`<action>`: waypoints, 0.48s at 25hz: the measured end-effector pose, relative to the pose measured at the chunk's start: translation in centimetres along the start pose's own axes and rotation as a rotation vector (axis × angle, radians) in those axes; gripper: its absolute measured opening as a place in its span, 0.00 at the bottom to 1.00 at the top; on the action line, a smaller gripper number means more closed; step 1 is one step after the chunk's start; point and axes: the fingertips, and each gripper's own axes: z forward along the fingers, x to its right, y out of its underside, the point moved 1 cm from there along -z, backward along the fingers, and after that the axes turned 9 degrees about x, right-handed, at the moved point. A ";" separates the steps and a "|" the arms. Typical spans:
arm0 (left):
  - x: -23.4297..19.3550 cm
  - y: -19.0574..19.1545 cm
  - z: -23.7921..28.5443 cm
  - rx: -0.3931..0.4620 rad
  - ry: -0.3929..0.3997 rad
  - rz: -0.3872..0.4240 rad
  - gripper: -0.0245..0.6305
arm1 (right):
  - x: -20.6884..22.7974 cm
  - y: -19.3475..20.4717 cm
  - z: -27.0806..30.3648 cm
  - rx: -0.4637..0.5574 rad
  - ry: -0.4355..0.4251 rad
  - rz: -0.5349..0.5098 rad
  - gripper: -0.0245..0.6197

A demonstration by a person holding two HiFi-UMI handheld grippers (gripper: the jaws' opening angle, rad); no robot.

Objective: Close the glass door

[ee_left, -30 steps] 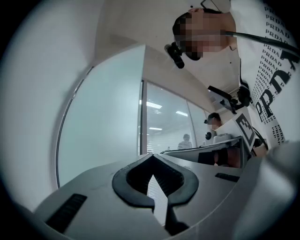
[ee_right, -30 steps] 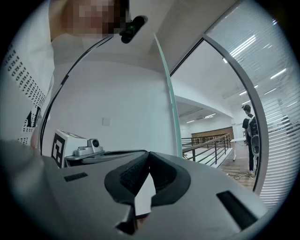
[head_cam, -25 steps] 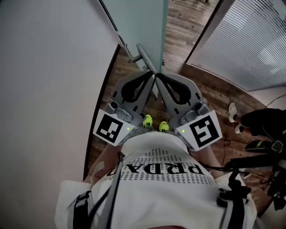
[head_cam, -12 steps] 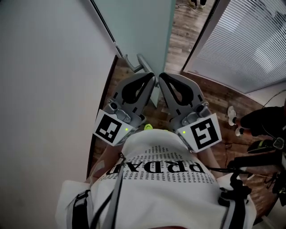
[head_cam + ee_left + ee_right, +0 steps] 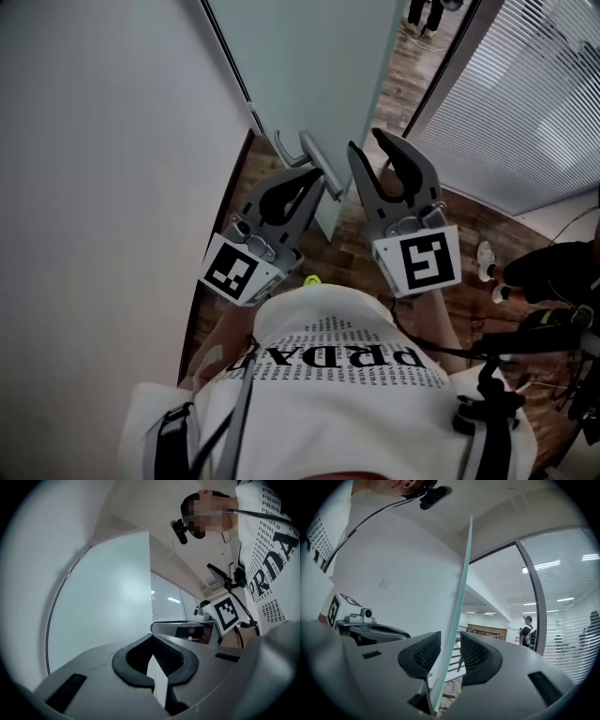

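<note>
Right gripper (image 5: 450, 637) jaws apart, straddling the free edge of the frosted pale-green glass door (image 5: 462, 585), contact unclear. Left gripper (image 5: 151, 639) jaws together, empty, just beside the door's silver lever handle (image 5: 307, 156).

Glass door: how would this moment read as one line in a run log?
task: close glass door | left gripper: shut, empty, beside lever handle | right gripper: open, door edge between jaws | door: not yet closed
</note>
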 end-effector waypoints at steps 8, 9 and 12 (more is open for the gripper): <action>0.6 0.3 2.8 -0.017 0.052 0.009 0.04 | 2.0 -0.1 0.3 -0.006 0.022 -0.009 0.17; 0.5 0.4 2.9 -0.023 0.057 0.006 0.04 | 2.1 -0.2 0.5 -0.009 0.029 0.003 0.14; -0.3 0.5 2.6 -0.041 0.071 -0.011 0.04 | 2.2 -0.7 1.1 -0.017 0.066 0.072 0.11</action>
